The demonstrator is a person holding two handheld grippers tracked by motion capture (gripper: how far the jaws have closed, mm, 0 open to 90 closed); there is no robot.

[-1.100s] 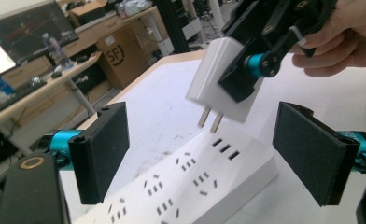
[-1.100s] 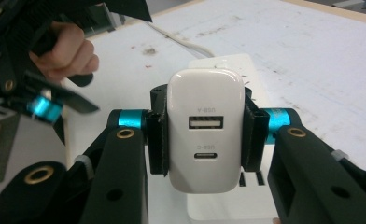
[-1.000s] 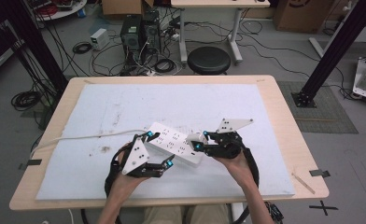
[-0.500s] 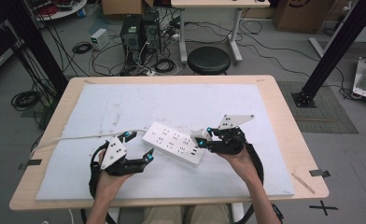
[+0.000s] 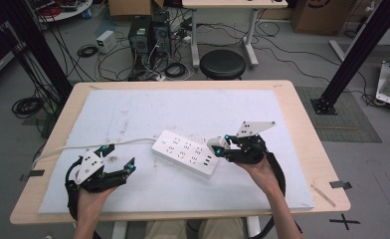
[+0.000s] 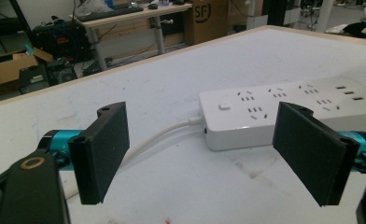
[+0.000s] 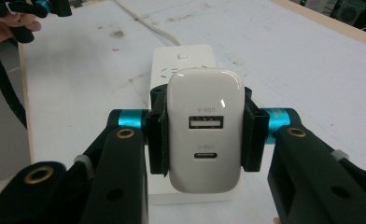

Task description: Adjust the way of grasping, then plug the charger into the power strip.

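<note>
Right gripper clamps charger above power strip; left gripper gapes.

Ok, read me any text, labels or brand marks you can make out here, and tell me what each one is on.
"SF": cardboard box on the floor past the table.
Small print above each port of the white charger held in the right gripper: too blurred to read.
Power strip: no readable text.
</note>
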